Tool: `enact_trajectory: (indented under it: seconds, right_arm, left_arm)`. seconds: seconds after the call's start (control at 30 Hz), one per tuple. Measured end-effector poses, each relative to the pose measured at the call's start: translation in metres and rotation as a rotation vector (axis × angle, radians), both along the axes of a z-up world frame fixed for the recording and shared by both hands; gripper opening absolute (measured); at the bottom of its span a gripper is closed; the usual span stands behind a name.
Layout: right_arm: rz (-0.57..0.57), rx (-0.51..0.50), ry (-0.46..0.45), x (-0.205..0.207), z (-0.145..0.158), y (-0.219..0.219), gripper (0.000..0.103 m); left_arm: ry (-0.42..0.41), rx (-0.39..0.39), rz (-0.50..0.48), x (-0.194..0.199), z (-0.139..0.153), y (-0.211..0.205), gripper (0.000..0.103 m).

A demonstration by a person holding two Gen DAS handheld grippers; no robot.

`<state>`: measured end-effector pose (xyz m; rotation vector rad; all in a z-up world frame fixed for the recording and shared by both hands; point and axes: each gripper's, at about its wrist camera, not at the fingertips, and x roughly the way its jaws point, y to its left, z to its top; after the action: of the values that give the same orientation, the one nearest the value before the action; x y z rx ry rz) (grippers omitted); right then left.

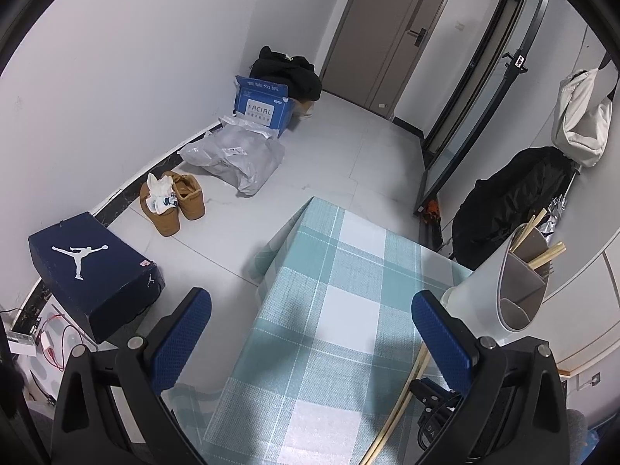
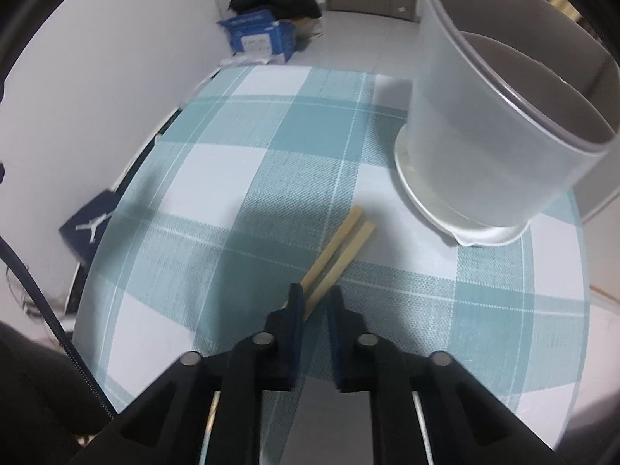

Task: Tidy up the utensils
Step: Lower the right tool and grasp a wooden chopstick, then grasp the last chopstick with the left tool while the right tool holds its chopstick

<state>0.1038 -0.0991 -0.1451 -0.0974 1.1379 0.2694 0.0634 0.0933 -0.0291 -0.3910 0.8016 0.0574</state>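
A pair of wooden chopsticks [image 2: 343,244] lies on the teal checked tablecloth [image 2: 271,147], pointing toward a white utensil holder [image 2: 484,124] with grey inner compartments. My right gripper [image 2: 316,296] is closed down on the near part of the chopsticks, low over the cloth. In the left wrist view the same chopsticks [image 1: 399,407] run along the cloth at the lower right, and the holder [image 1: 503,283] stands at the right with several chopsticks [image 1: 542,257] in it. My left gripper [image 1: 310,314] is open and empty, raised above the table's left edge.
The table's far corner [image 1: 310,201] drops to a tiled floor. On the floor are a dark shoe box [image 1: 93,271], brown shoes [image 1: 174,201], a plastic bag [image 1: 236,155] and a blue carton [image 1: 263,104]. A black jacket [image 1: 511,201] hangs to the right.
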Motion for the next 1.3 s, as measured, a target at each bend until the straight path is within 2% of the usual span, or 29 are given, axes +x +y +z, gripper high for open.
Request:
enact_trajectory:
  seconds: [0.17, 0.27, 0.37, 0.43, 0.67, 0.83, 1.1, 1.17, 1.3]
  right_arm:
    - [-0.009, 0.000, 0.019, 0.004, 0.001, -0.003, 0.007]
    - [-0.014, -0.003, 0.011, 0.005, 0.000, -0.002, 0.008]
    - [-0.005, -0.085, -0.016, 0.007, -0.003, 0.004, 0.010]
    - [0.023, -0.113, -0.027, 0.010, -0.005, 0.005, 0.010]
    - [0.082, -0.105, -0.021, 0.017, -0.003, 0.001, 0.010]
    - [0.140, -0.102, 0.013, 0.021, -0.005, 0.002, 0.006]
    - [0.300, -0.137, 0.118, -0.016, -0.004, -0.016, 0.005]
    - [0.319, -0.142, 0.153, -0.025, -0.005, -0.022, 0.005]
    - [0.312, -0.117, 0.164, -0.030, -0.004, -0.031, 0.007]
  left_arm:
    - [-0.004, -0.029, 0.011, -0.002, 0.001, 0.004, 0.101]
    - [-0.013, -0.018, 0.014, -0.003, 0.002, 0.004, 0.101]
    - [-0.017, -0.024, 0.014, -0.002, 0.001, 0.005, 0.101]
    - [-0.013, -0.035, 0.021, -0.002, 0.001, 0.006, 0.101]
    - [-0.011, -0.053, 0.035, 0.000, 0.000, 0.011, 0.101]
    - [0.005, -0.052, 0.024, 0.001, -0.003, 0.009, 0.101]
    - [0.019, -0.062, 0.015, 0.004, -0.004, 0.008, 0.101]
    - [0.017, -0.062, 0.007, 0.005, -0.003, 0.005, 0.101]
    - [0.012, -0.040, -0.012, 0.005, -0.002, -0.001, 0.101]
